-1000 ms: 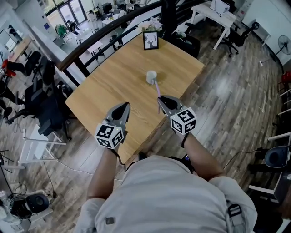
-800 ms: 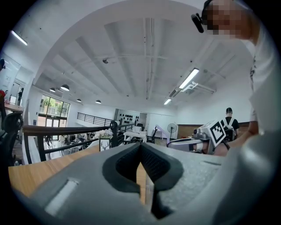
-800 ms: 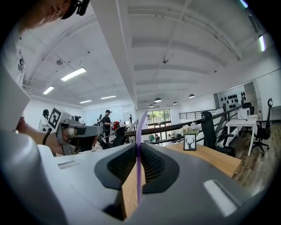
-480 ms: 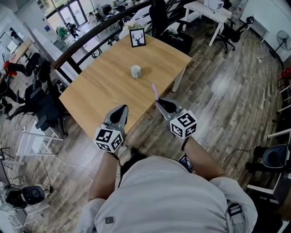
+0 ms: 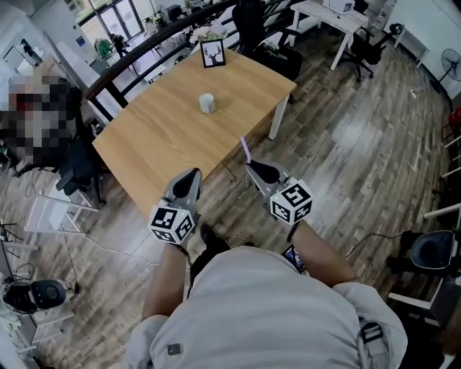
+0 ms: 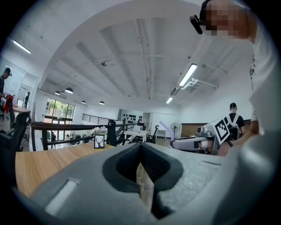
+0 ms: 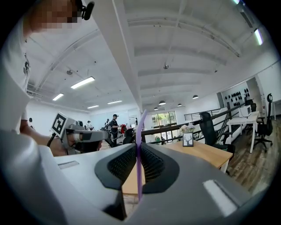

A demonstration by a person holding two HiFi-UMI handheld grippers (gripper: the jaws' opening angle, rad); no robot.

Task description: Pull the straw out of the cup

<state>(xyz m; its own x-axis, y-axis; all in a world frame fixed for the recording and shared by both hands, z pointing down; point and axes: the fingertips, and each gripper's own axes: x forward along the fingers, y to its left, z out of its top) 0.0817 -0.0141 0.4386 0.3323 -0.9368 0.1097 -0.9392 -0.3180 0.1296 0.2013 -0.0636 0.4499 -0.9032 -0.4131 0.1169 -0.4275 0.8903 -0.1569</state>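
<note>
A small white cup (image 5: pixel 207 103) stands alone on the wooden table (image 5: pixel 166 137), far from both grippers. My right gripper (image 5: pixel 253 169) is shut on a purple straw (image 5: pixel 245 149), held over the floor off the table's near edge. In the right gripper view the straw (image 7: pixel 139 154) runs upright between the closed jaws of the right gripper (image 7: pixel 138 176). My left gripper (image 5: pixel 189 180) hangs level with it, jaws closed with nothing between them. The left gripper (image 6: pixel 142 178) shows its pads together in its own view.
A framed deer picture (image 5: pixel 210 52) and flowers stand at the table's far edge by a dark railing (image 5: pixel 144 47). Office chairs (image 5: pixel 75 173) sit left of the table, white desks (image 5: pixel 338 18) at the back right. Wooden floor (image 5: pixel 360 130) surrounds me.
Both grippers and I have drawn back from the table. The straw has left the cup and now hangs in the right gripper over the floor.
</note>
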